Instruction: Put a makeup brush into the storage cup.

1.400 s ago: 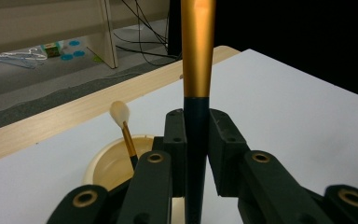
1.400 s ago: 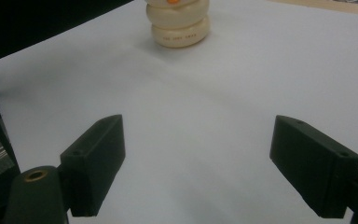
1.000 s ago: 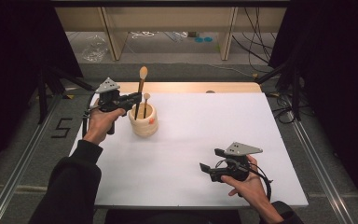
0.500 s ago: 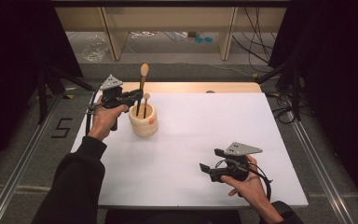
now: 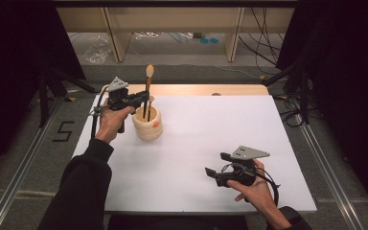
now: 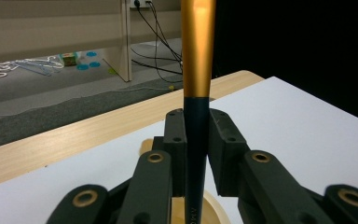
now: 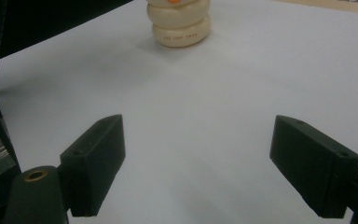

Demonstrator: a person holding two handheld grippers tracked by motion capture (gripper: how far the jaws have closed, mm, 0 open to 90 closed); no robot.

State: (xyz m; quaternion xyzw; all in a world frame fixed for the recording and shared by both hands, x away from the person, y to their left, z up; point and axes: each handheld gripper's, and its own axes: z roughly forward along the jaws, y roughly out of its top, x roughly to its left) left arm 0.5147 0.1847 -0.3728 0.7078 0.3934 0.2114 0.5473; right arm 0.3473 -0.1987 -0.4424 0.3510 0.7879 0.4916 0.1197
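Gold and black, the brush [image 6: 196, 93] is clamped upright by the left gripper [image 5: 143, 99], so it clears the cream holder [image 5: 148, 124]. The right gripper [image 5: 212, 168] rests wide open, holding nothing.

Brush [image 6: 197, 70]: dark handle, gold ferrule, tan tip, standing near upright with its lower end inside the holder [image 5: 148, 124], clamped at the dark handle between closed pads. Holder: cream, ribbed, round, small orange mark on its side, upright at the table's far left. A second stick stands inside it.
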